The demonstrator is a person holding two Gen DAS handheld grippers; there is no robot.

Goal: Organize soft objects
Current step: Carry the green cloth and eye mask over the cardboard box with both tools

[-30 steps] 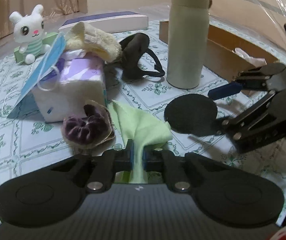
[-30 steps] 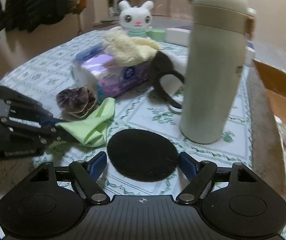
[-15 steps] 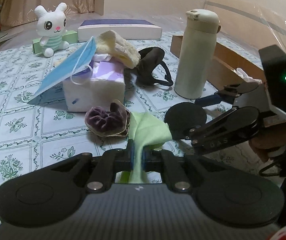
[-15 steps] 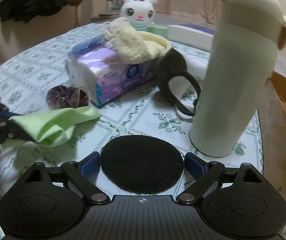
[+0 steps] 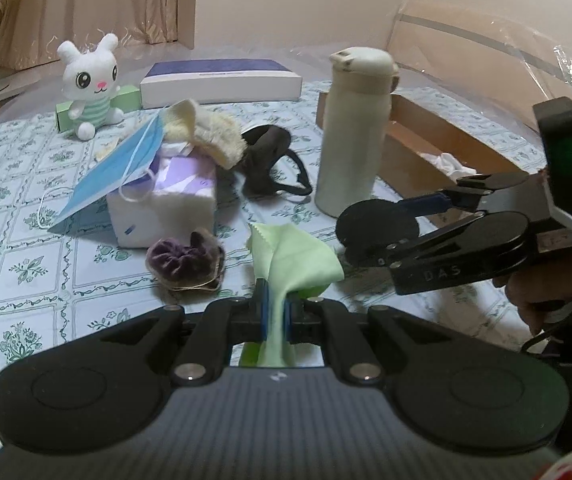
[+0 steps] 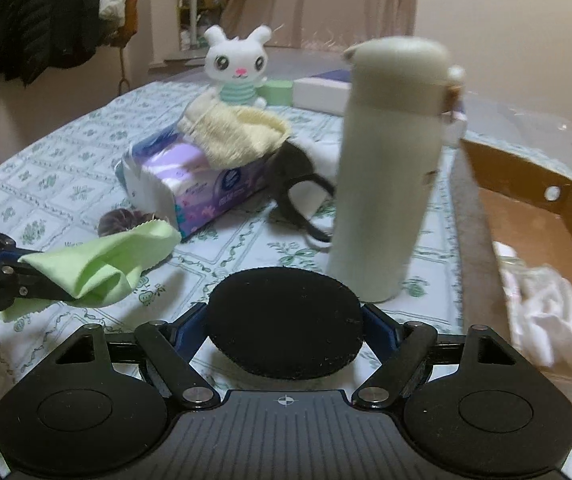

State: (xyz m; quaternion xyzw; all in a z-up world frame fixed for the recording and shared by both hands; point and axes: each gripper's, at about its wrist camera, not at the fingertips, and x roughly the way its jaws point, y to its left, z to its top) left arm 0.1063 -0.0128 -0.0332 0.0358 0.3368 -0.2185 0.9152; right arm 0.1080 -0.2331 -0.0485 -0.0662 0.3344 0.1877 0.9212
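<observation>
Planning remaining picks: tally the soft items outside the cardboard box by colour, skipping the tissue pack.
Green: 1, cloth
Black: 2, round pad, strapped mask
Purple: 1, scrunchie
Cream: 1, fuzzy cloth
Blue: 1, face mask
White: 1, plush rabbit
Total: 7

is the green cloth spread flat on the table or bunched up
Bunched up. The green cloth is pinched in the left hand-held gripper, folded over itself and hanging clear of the table.
</observation>
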